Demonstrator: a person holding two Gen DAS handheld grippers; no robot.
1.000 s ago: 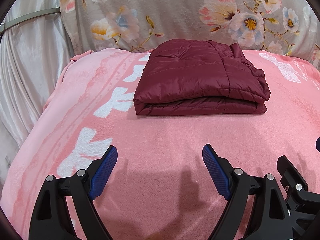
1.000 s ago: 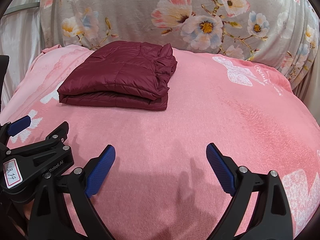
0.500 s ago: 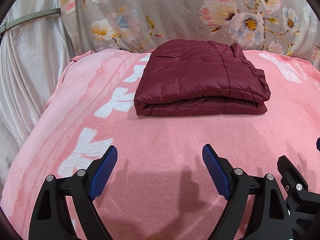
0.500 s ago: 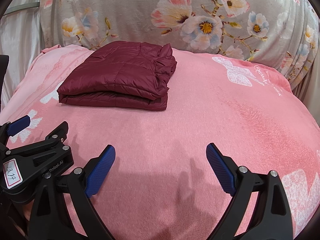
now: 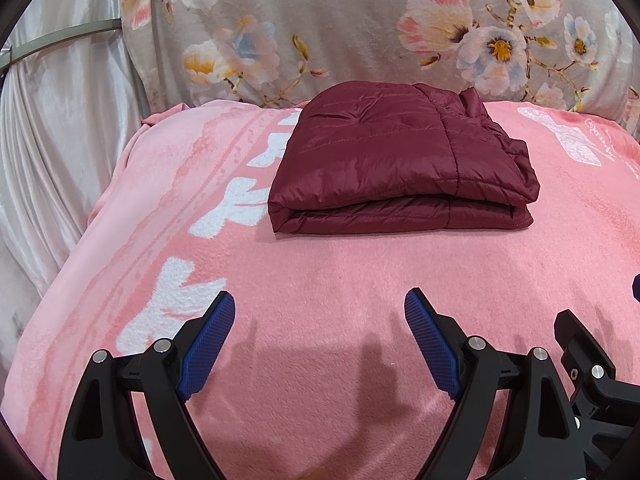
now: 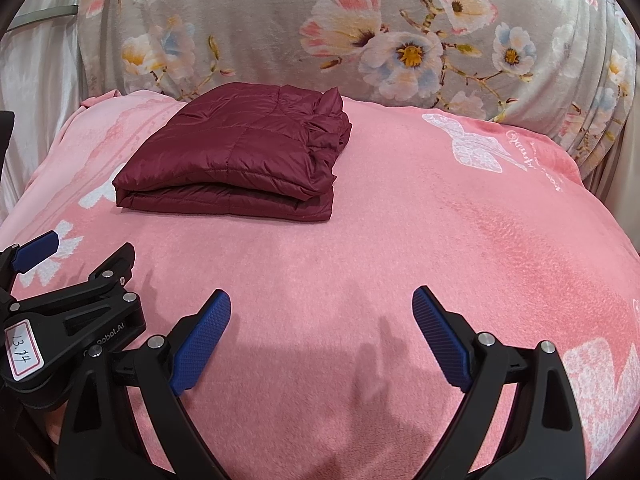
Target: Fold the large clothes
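Lay folded ahead of both tongs: a maroon quilted puffer jacket (image 5: 400,160), well apart from the fingertips, resting flat on the pink fleece blanket (image 5: 340,280). Ran with its long axis crosswise to the fingers, side to side, with the doubled fold edge facing back toward the tongs and the bunched collar end off to the right. Sat ahead and slightly right of the left gripper (image 5: 318,312); ahead and to the left of the right gripper (image 6: 322,312). Stood wide apart, the blue ribbed pads (image 5: 206,350) of the left gripper, holding nothing, with only bare blanket between them. Spread equally wide, the right gripper's blue pads (image 6: 440,340), likewise empty and clear of the jacket (image 6: 236,156). Showed at lower left of the right wrist view, part of the left gripper's black frame, bearing a white label. Hung behind the jacket, a grey floral blanket (image 5: 360,28); off to the far left, a pale satin curtain (image 5: 60,120).
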